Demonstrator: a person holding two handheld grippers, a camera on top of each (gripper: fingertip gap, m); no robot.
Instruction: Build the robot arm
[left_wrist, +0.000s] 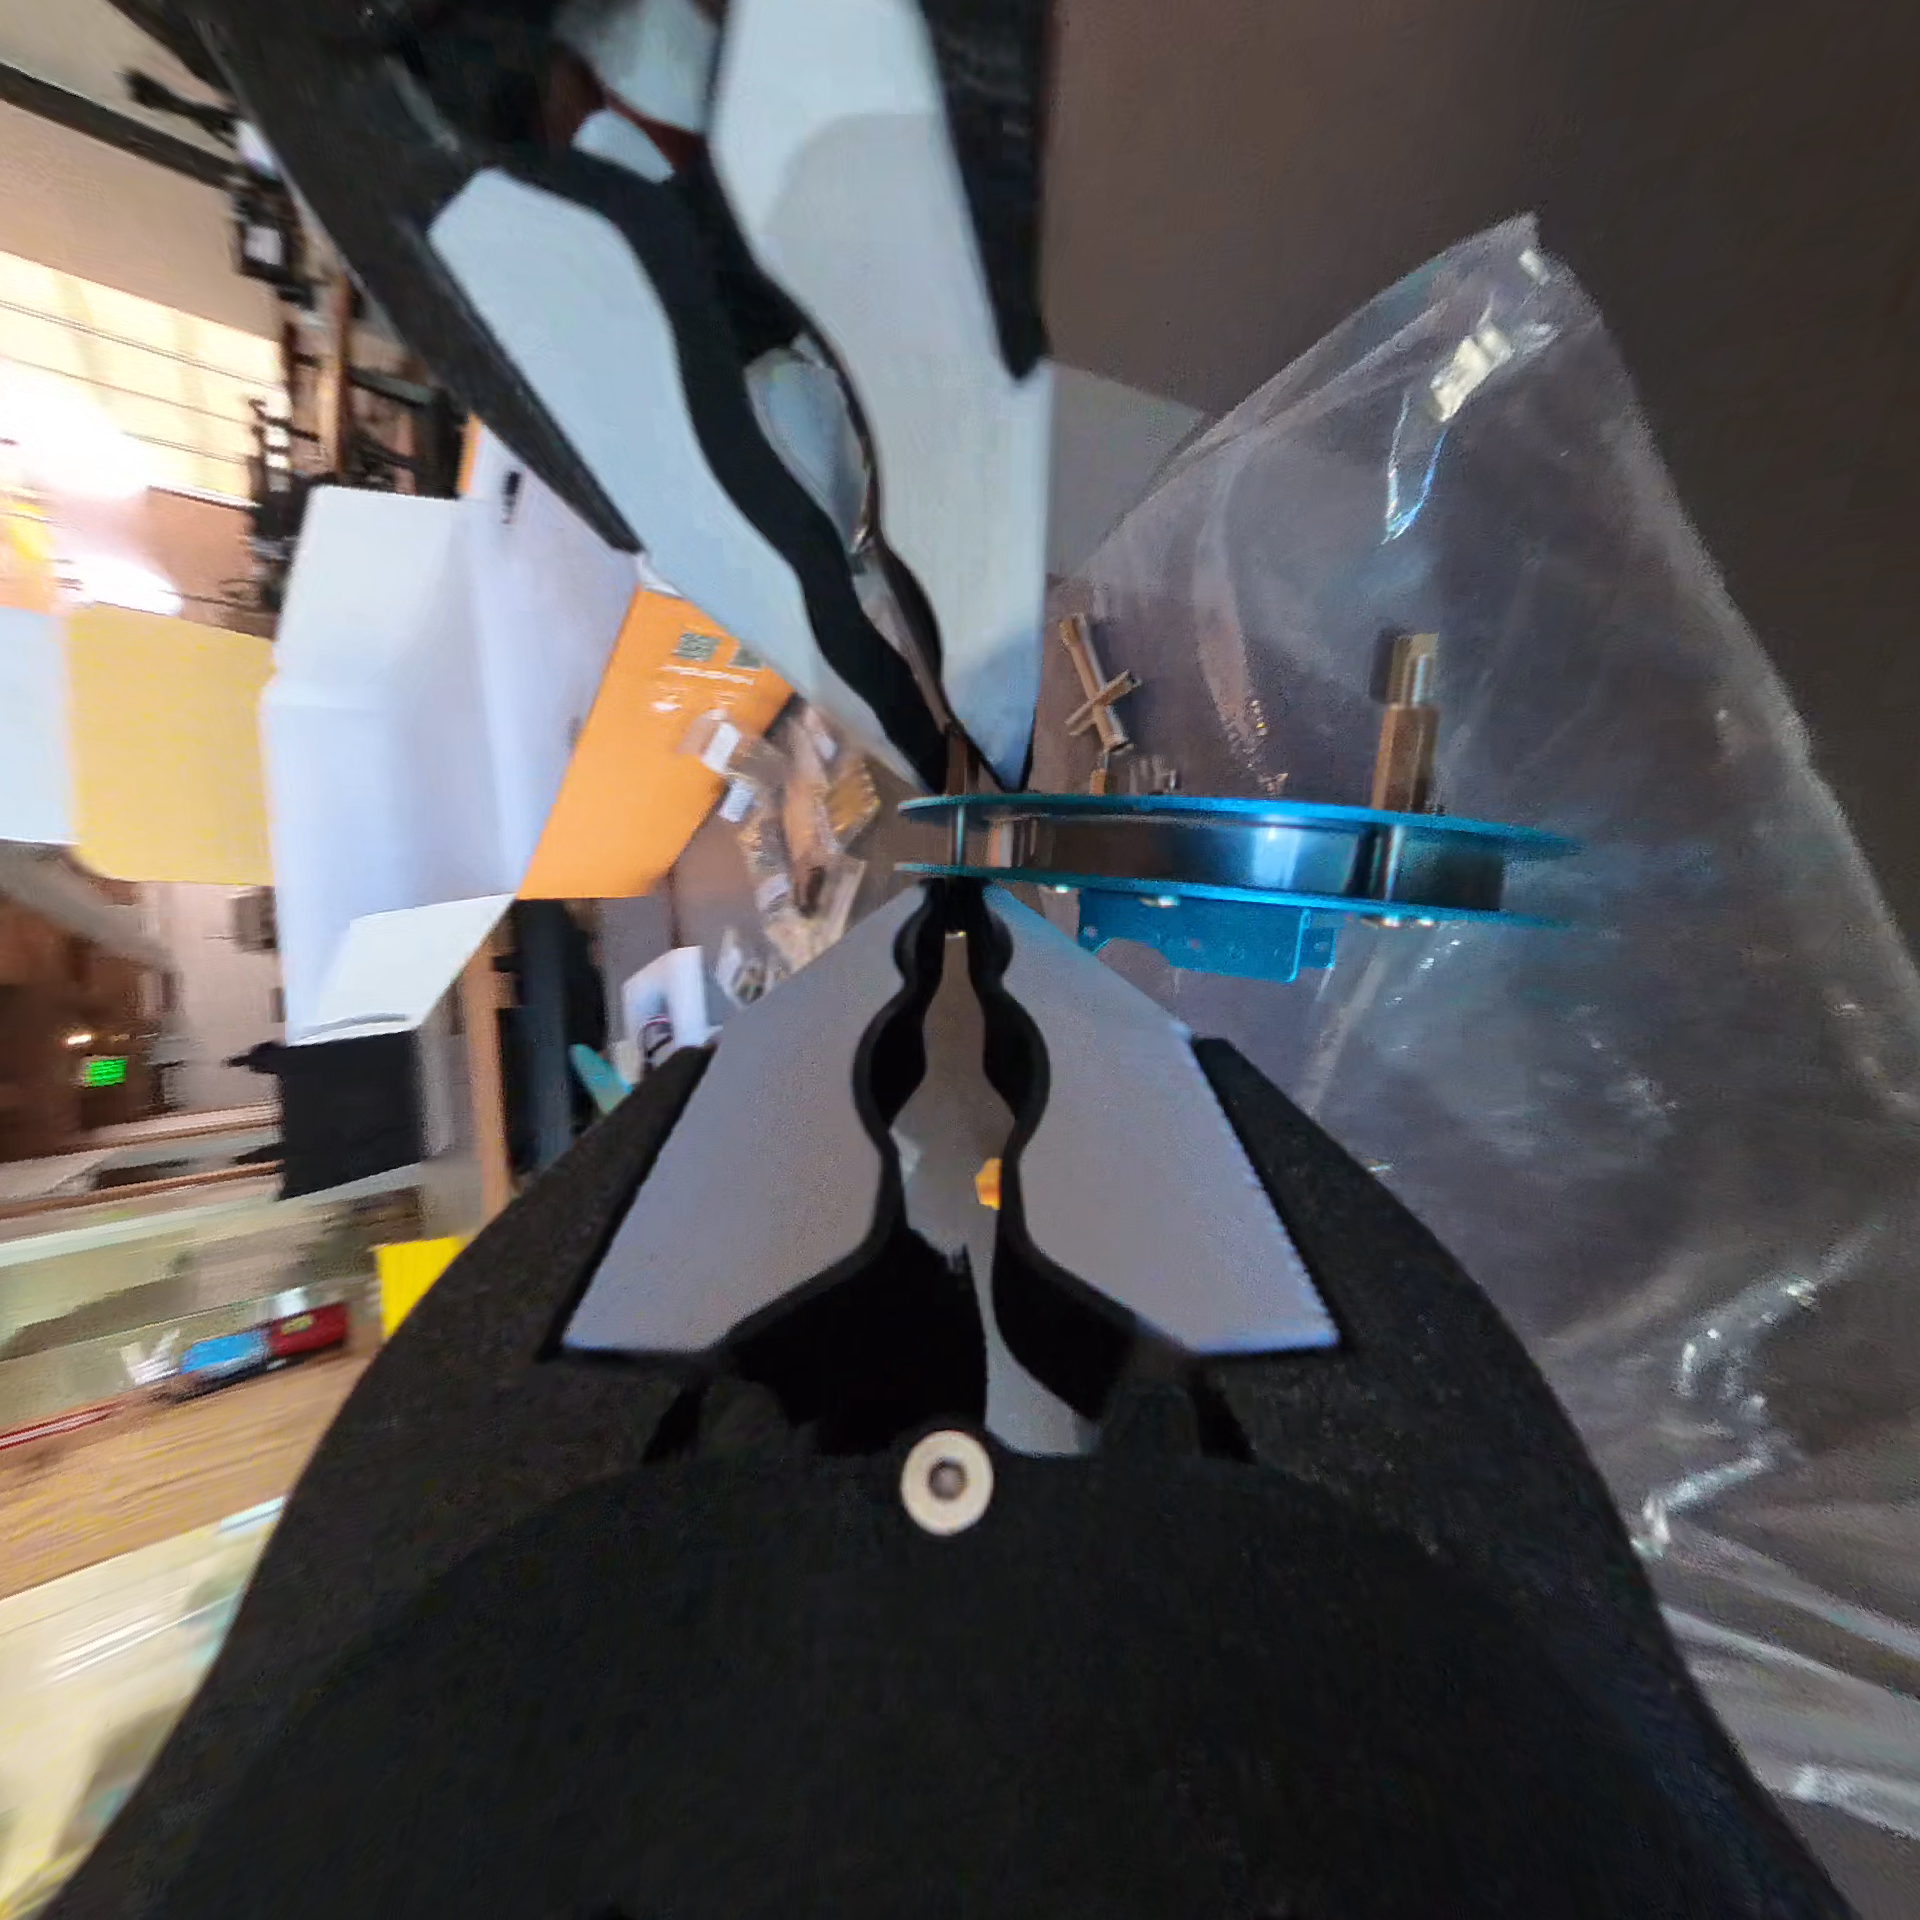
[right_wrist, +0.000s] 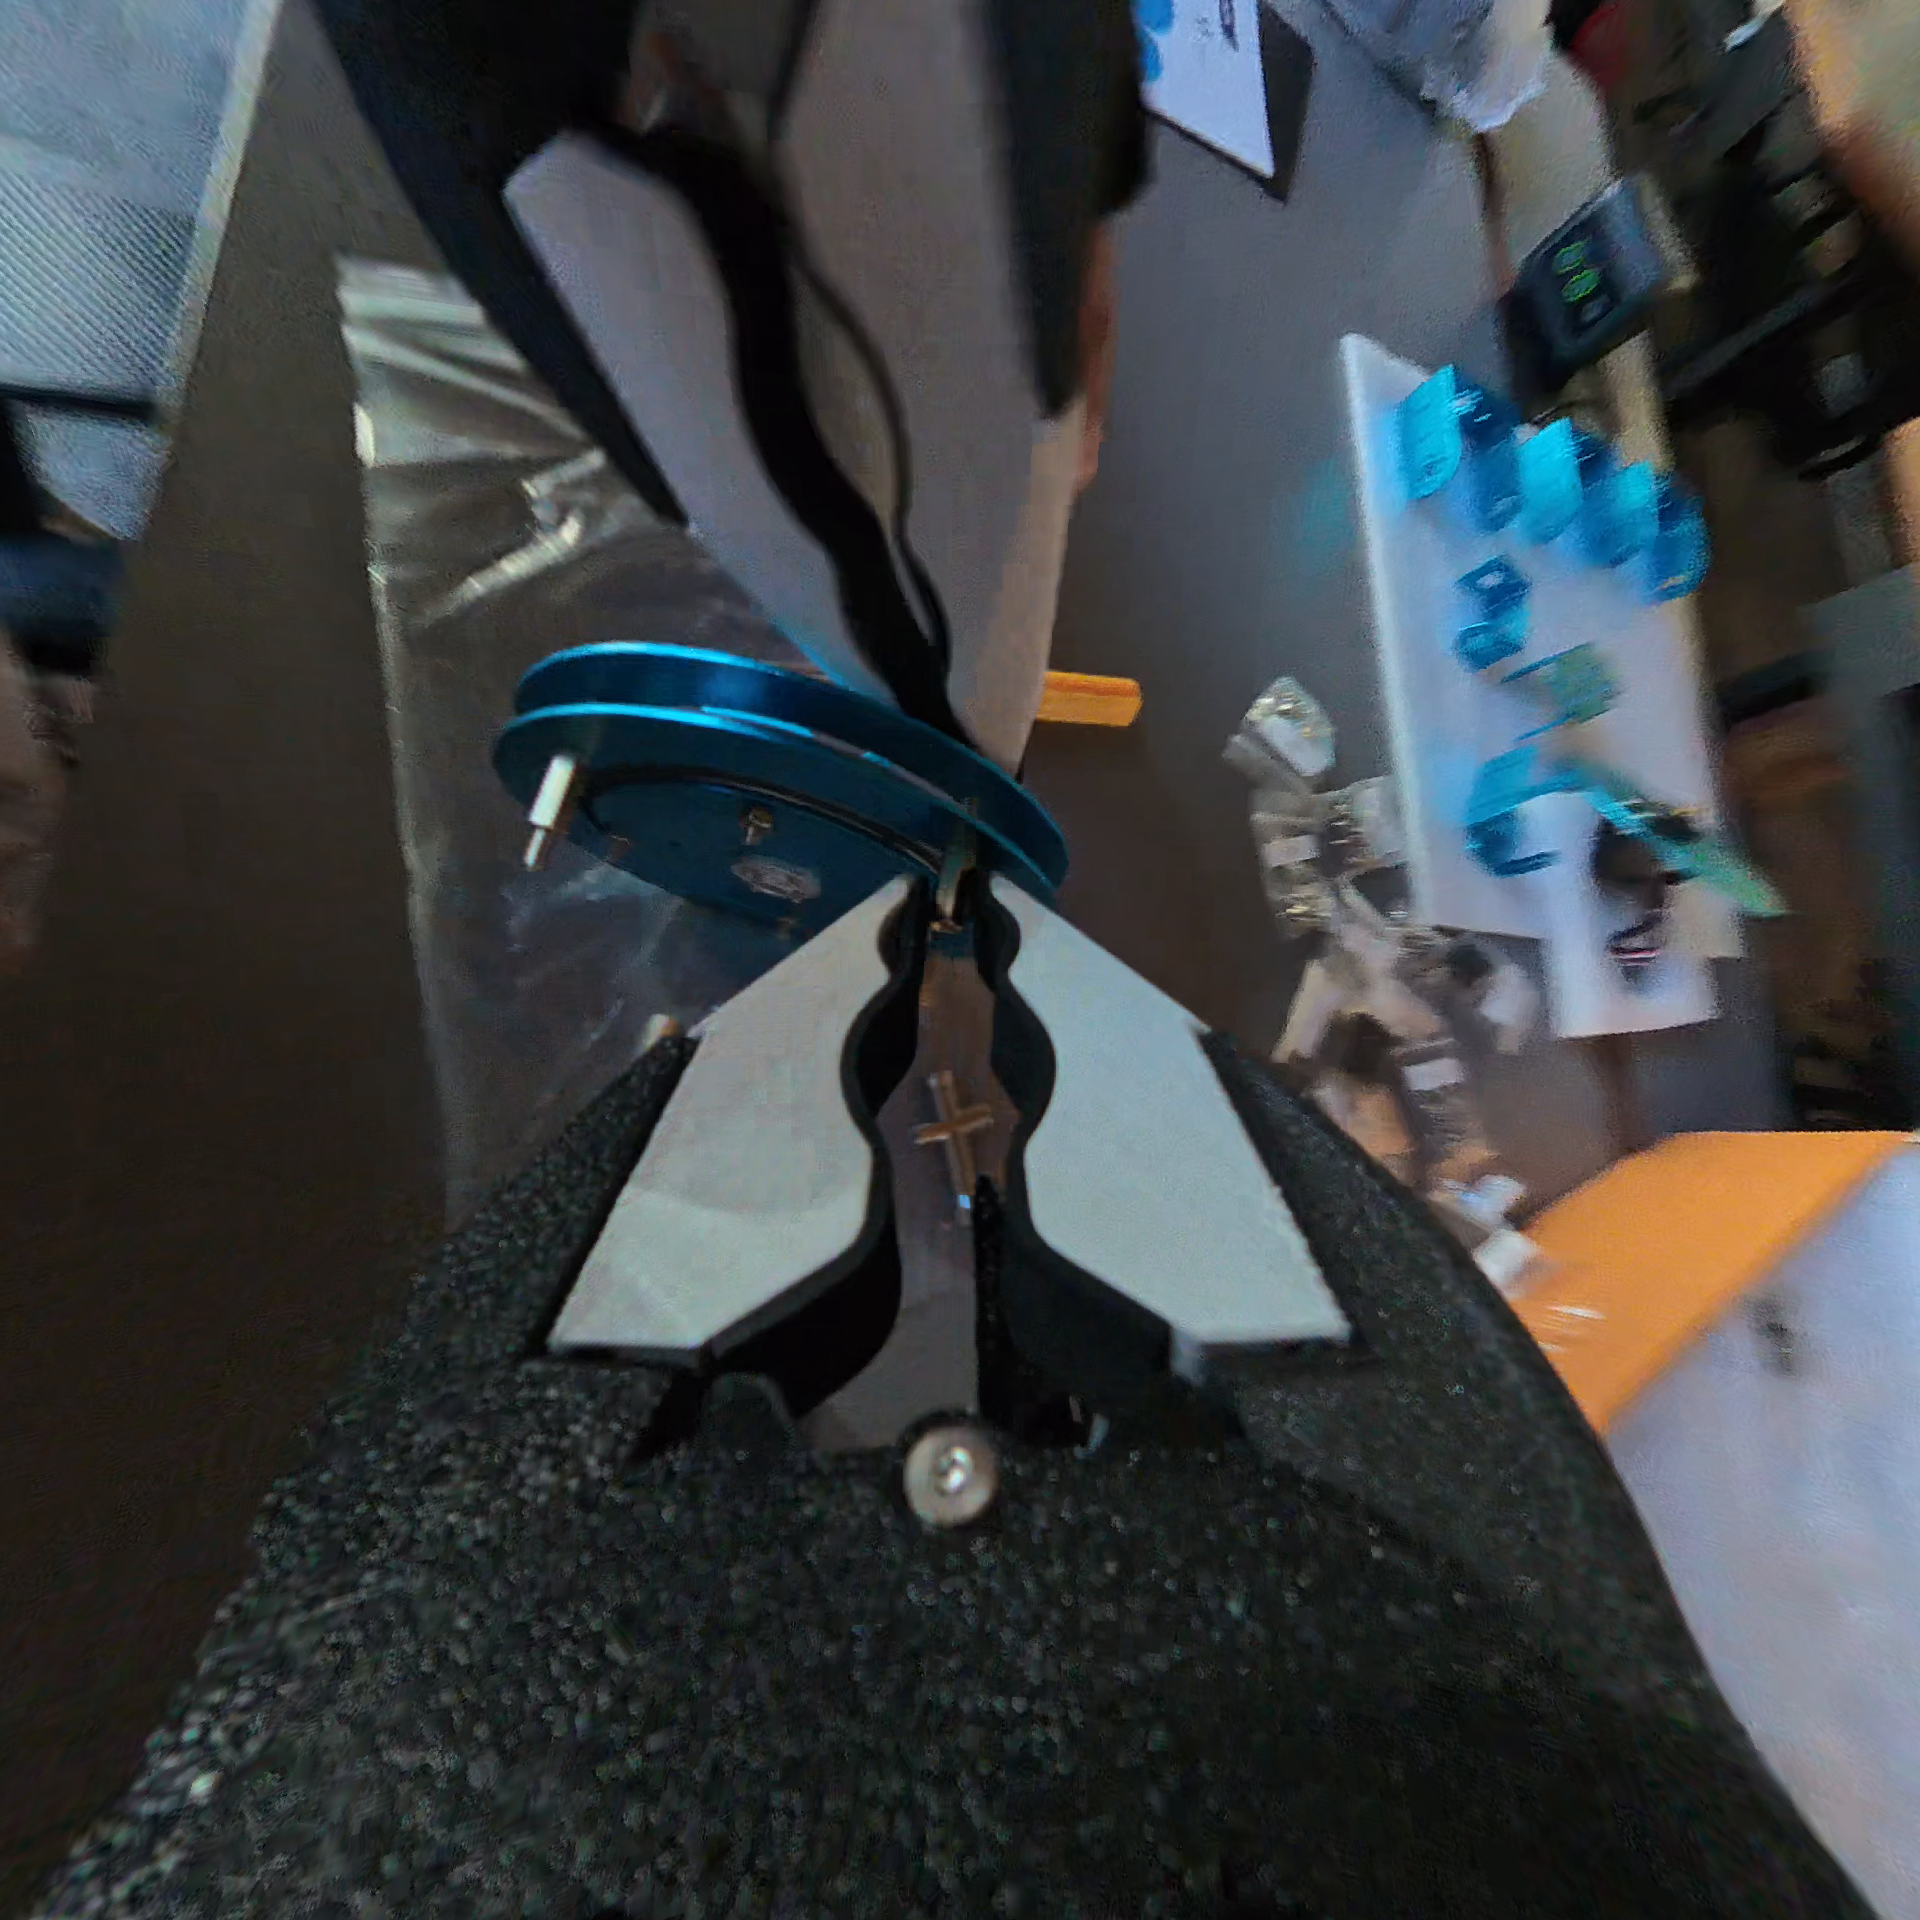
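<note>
A blue metal assembly of two round plates (left_wrist: 1247, 844) joined by posts is held in the air between both grippers. My left gripper (left_wrist: 956, 902) is shut on its rim from below in the left wrist view. My right gripper (left_wrist: 971, 774) comes in from above there and is shut on the same rim. In the right wrist view my right gripper (right_wrist: 951, 902) grips the edge of the assembly (right_wrist: 727, 790), and the left gripper (right_wrist: 982, 758) meets it from above. A brass post (left_wrist: 1403, 717) sticks out of one plate.
A clear plastic bag (left_wrist: 1558, 935) lies on the dark table under the assembly. A small cross-shaped tool (right_wrist: 951, 1132) and an orange piece (right_wrist: 1086, 698) lie nearby. A white board with blue parts (right_wrist: 1538, 644), small hardware bags (right_wrist: 1351, 883) and an orange-and-white box (right_wrist: 1714, 1299) stand to the right.
</note>
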